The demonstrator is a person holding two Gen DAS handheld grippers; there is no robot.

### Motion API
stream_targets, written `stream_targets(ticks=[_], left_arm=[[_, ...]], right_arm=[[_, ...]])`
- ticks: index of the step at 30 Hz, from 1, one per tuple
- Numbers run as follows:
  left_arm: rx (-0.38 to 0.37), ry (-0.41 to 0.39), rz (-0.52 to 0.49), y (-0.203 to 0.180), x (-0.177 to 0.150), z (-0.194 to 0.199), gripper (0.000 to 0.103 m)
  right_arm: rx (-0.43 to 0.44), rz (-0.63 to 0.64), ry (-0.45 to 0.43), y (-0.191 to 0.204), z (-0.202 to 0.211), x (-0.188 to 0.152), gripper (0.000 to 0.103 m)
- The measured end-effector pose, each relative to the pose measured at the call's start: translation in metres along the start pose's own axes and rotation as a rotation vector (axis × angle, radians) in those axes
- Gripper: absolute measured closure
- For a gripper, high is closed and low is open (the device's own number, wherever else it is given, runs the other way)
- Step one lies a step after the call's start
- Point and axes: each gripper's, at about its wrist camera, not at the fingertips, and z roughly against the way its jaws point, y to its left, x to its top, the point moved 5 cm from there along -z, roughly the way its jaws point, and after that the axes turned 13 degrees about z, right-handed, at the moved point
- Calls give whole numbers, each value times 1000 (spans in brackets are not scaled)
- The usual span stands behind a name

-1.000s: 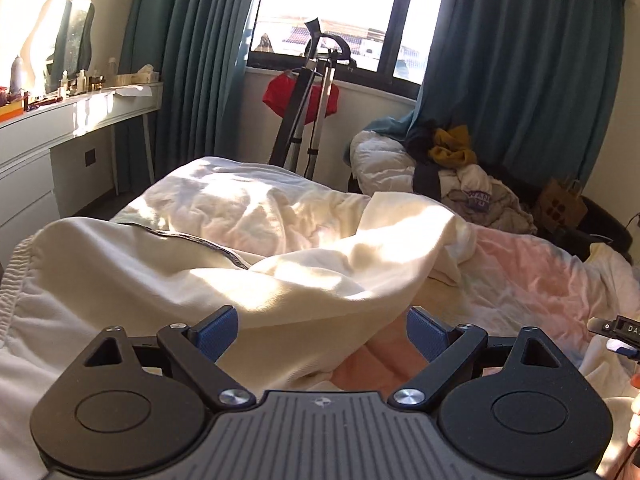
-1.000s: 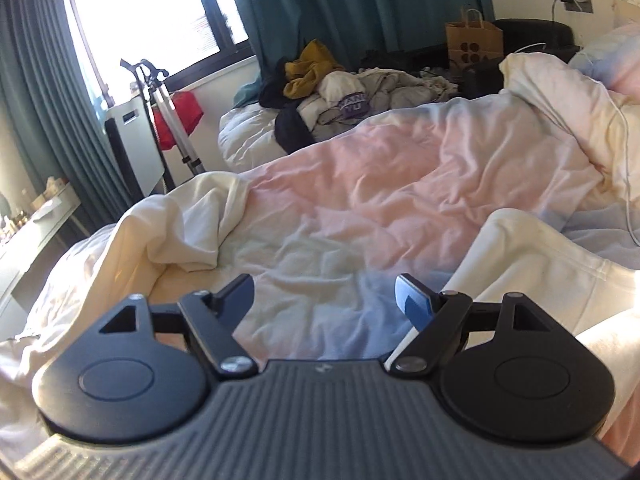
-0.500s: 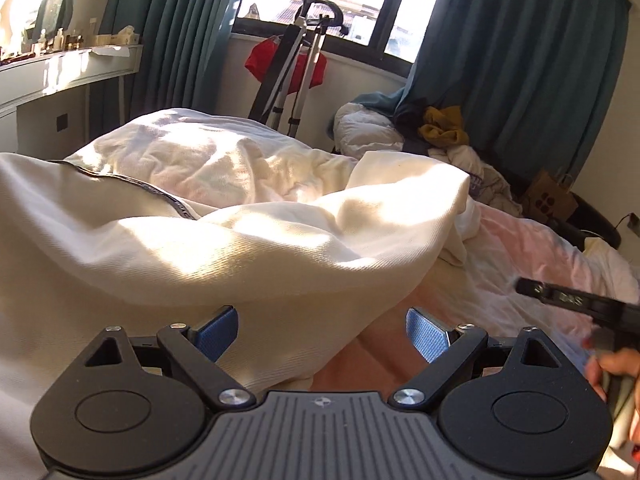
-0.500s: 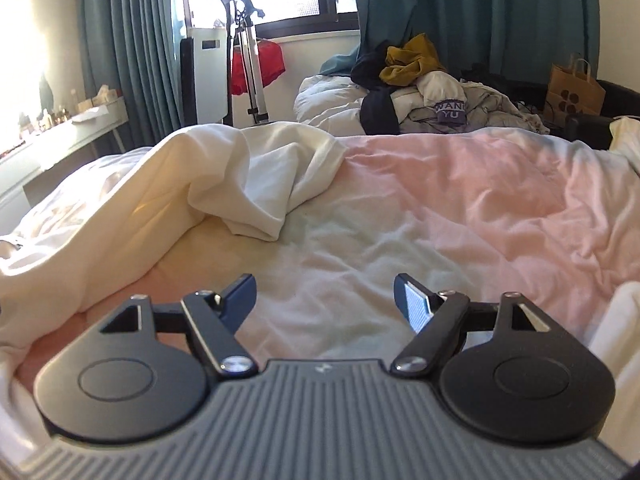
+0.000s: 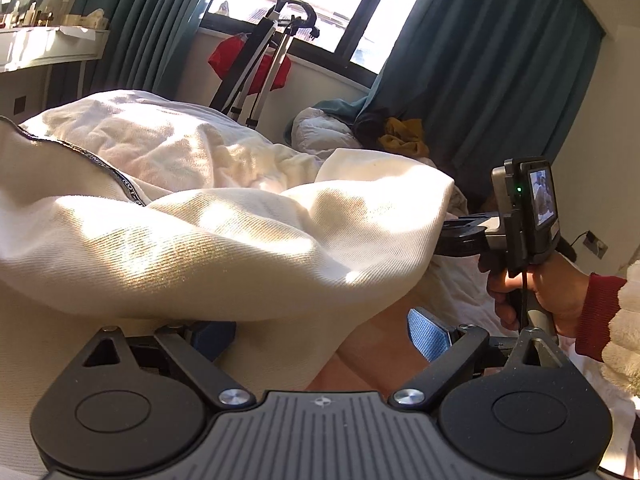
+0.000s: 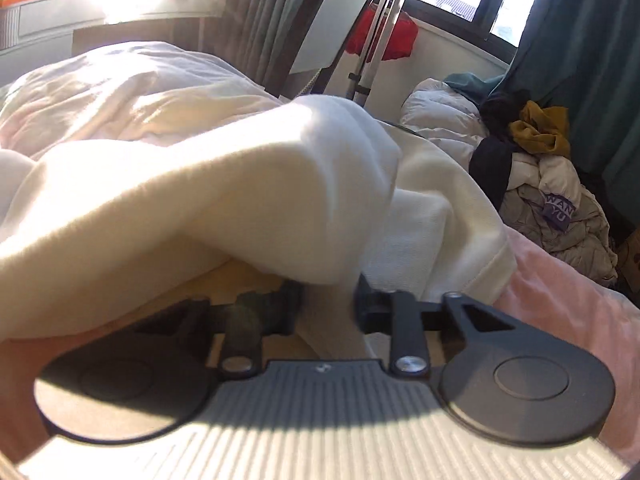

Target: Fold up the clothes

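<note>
A cream garment [image 5: 224, 240] with a dark printed band lies bunched on the bed. In the left wrist view my left gripper [image 5: 320, 334] is open, its blue pads wide apart, with a fold of the garment draped over its left finger. In the right wrist view my right gripper [image 6: 328, 300] has its jaws close together, pinching a fold of the cream garment [image 6: 248, 200]. The right gripper's body [image 5: 520, 216], held in a hand with a red cuff, shows at the garment's right edge in the left wrist view.
The garment lies on a pink and white duvet [image 6: 560, 300]. A pile of other clothes [image 6: 552, 184] sits beyond the bed's end under teal curtains. A folded metal stand with red fabric [image 5: 260, 60] leans by the window. A white dresser [image 5: 40, 48] stands at the left.
My right gripper swung left, reached the garment's right edge and closed on a fold. My left gripper moved in lower under the cloth and stayed open.
</note>
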Motion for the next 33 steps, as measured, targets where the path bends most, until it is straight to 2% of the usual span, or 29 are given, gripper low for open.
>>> stream_targets(ticks=[2,8,11,14,17,21,22,23,26,29,33], left_arm=[[-25,-1,19,1,4,5,9],[-48,-28,41,-3,13,27,10],[-66,-30,48,-5,16,34,10],[-72,-17,67,-4,18,33,10],[-68,-3,87,0,17,30,10],[-55,-4,91,3,18,29,10],[-54,-3,95,4,18,29,10],[-50,-3,96,5,18,28,10],[-45,-3,110,8,19,28,10],[-53,1,139,12,21,27,10],[-54,3,140,11,20,27,10]], right_arm=[[-48,70,16,1,13,5,87],[-203,209,61,-44,61,1,89],[-298,277,83,-75,99,-11,90],[-374,376,140,-102,126,-33,90],[-417,571,213,-111,140,-61,91],[-455,971,301,-96,142,-101,92],[-444,1020,317,-95,143,-108,92],[-427,1042,332,-93,144,-113,92],[-343,960,358,-87,150,-124,92],[-288,901,378,-70,156,-150,92],[-258,710,392,-47,161,-183,91]])
